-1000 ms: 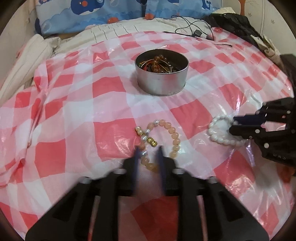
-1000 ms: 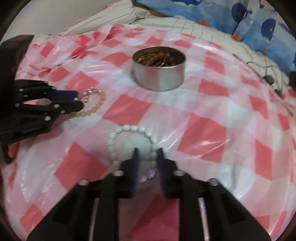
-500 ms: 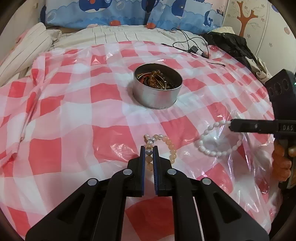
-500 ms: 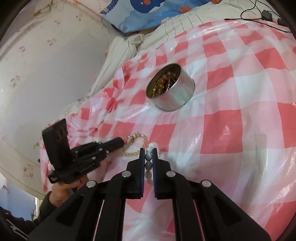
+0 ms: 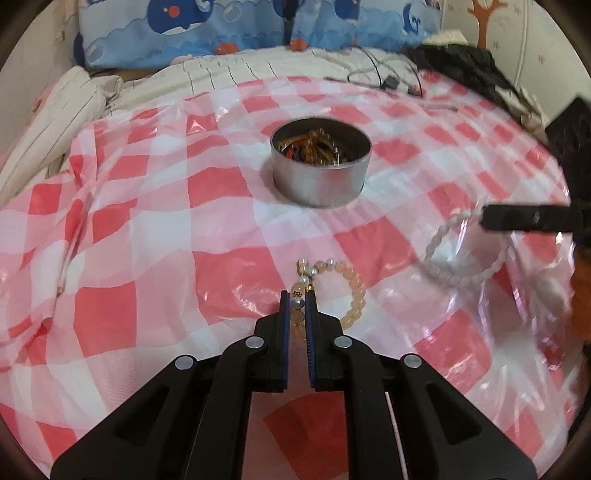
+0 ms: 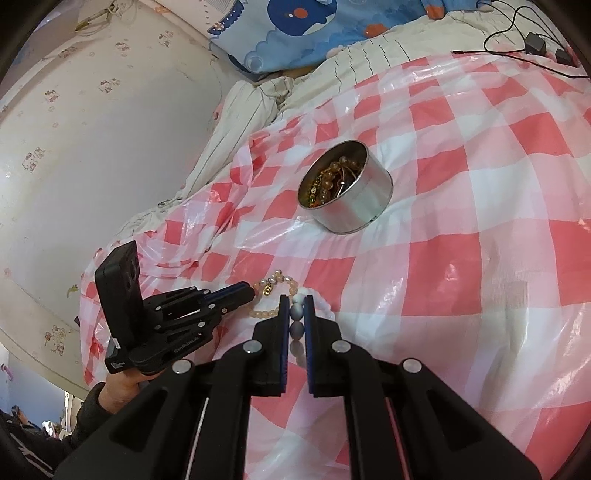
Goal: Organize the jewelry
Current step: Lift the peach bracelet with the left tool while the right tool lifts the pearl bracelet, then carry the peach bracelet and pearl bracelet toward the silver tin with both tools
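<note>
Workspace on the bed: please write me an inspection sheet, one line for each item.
Surface: red-and-white checked plastic sheet, wrinkled, spread over bedding.
Job's things: round metal tin holding beaded jewelry; peach bead bracelet; white bead bracelet.
Clutter: dark clothing at the far right.
Grippers: left gripper shut on the peach bead bracelet, which lies on the sheet; right gripper shut on the white bead bracelet, hanging lifted.
Cables: black cable with adapter beyond the sheet.
Surroundings: whale-print pillows, papered wall.
</note>
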`<state>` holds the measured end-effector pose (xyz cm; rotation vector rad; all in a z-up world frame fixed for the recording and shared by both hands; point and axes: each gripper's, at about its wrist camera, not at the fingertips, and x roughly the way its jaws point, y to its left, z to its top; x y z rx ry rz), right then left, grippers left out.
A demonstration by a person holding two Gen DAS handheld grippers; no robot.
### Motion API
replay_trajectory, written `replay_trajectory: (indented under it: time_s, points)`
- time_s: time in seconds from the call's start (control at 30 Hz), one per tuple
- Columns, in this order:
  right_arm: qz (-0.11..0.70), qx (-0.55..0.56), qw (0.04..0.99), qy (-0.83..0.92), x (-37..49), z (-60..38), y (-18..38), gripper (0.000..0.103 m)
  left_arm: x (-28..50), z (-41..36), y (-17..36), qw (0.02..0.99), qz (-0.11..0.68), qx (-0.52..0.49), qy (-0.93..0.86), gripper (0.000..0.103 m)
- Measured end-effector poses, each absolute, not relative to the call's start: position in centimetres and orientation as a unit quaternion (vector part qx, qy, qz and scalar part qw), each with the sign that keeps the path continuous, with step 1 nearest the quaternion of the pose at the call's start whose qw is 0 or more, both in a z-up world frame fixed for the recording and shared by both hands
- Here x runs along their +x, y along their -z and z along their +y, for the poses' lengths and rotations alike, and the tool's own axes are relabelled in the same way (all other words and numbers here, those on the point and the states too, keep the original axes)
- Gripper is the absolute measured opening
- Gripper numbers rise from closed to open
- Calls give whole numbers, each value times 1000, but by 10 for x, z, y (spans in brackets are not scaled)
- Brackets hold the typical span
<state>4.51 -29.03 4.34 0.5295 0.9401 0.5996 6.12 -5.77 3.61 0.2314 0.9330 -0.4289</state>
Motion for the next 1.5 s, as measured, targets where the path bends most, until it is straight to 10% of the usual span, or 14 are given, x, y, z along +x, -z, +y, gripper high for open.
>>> replay_trajectory:
  time_s: [0.23,0.37,0.77,1.5]
  points:
    - [441,249,815,-281,45,-289,-44,8,57,-69,-25,860,444,157,195,28]
    - [442,245,815,-284,46,-286,-43,8,54,-76,-24,854,447,168,204,7]
    - [410,269,819,-299,43,-286,-52,8,54,-47,-66,860,416,-46,291,7]
    - [414,273,815,-301,44,-284,-48,8,41,-65,-84,885,385,47,257,7]
